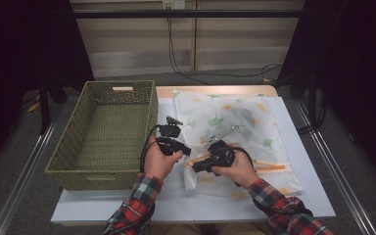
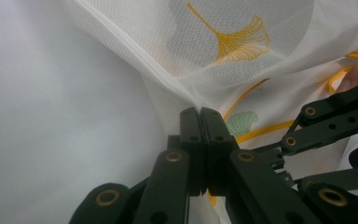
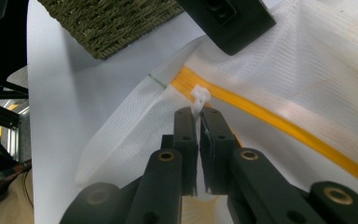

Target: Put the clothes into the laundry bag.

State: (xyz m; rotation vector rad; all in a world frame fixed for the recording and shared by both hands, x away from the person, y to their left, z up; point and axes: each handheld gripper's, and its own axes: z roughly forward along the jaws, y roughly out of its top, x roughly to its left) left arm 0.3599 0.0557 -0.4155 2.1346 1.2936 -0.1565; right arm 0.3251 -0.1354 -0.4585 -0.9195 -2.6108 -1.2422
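With the left gripper (image 2: 200, 112) clamped on the mesh bag's (image 1: 235, 122) edge on the surface beside the basket (image 1: 103, 132), and the right gripper (image 3: 198, 114) seemingly pinching the white zipper tab (image 3: 199, 97), a skewed pull could slip the tab free.

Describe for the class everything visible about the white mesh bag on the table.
The white mesh bag is sheer netting printed with yellow and green ginkgo leaves, closed by a yellow zipper with a white pull. It lies flat on the white table, right of the woven basket. The left gripper pinches its edge; the right gripper clamps the pull.
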